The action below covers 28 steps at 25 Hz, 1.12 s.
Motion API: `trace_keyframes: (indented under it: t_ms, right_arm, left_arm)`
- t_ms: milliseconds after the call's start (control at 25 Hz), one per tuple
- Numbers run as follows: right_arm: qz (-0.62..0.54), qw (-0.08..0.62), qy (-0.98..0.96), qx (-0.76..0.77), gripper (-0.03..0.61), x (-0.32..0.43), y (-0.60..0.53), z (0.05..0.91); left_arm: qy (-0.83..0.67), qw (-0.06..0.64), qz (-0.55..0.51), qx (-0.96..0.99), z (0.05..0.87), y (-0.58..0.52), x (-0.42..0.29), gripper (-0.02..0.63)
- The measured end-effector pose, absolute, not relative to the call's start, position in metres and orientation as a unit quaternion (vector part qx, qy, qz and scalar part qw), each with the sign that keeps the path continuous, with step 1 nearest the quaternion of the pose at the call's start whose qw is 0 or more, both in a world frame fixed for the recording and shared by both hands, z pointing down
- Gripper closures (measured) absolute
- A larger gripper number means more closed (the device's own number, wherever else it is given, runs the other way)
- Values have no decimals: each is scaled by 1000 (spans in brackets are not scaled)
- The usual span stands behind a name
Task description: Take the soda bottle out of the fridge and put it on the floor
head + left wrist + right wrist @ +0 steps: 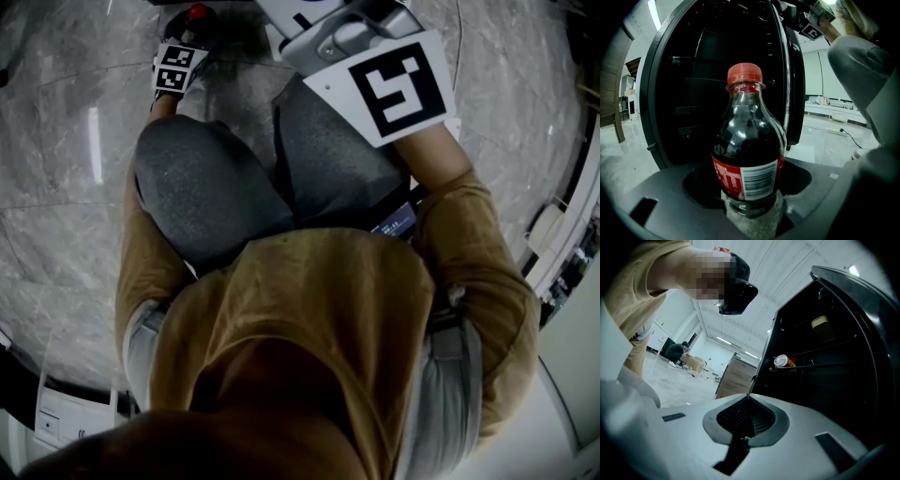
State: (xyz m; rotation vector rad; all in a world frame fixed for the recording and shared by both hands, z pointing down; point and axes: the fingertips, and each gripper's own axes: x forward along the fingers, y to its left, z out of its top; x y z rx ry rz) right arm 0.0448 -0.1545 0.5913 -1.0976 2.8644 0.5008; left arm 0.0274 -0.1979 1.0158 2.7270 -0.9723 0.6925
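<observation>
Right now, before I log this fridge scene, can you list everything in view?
soda bottle: one, dark drink, red cap and label, between the left gripper's jaws
fridge: one, black, door open
can: one, orange, silver top, on a fridge shelf
container: one, pale yellow, higher shelf, too dim to name
cabinet: one, brown wood, beyond the fridge
floor: grey marble
left gripper: dark grey, closed on the bottle
right gripper: pale grey, jaws together, empty
person: tan top, grey trousers, crouching
</observation>
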Motion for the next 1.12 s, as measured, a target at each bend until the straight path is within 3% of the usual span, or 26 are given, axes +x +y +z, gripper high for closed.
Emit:
trace_keyframes:
  t_ms: [520,1120]
  right_arm:
    - [158,15,920,-357,575,49,-158,595]
    - [160,15,918,-363,575,51,-158,594]
  left_arm:
    - [-339,104,228,907,1034,-191,17,307]
    - [-355,80,261,894,1051,-173,-4,307]
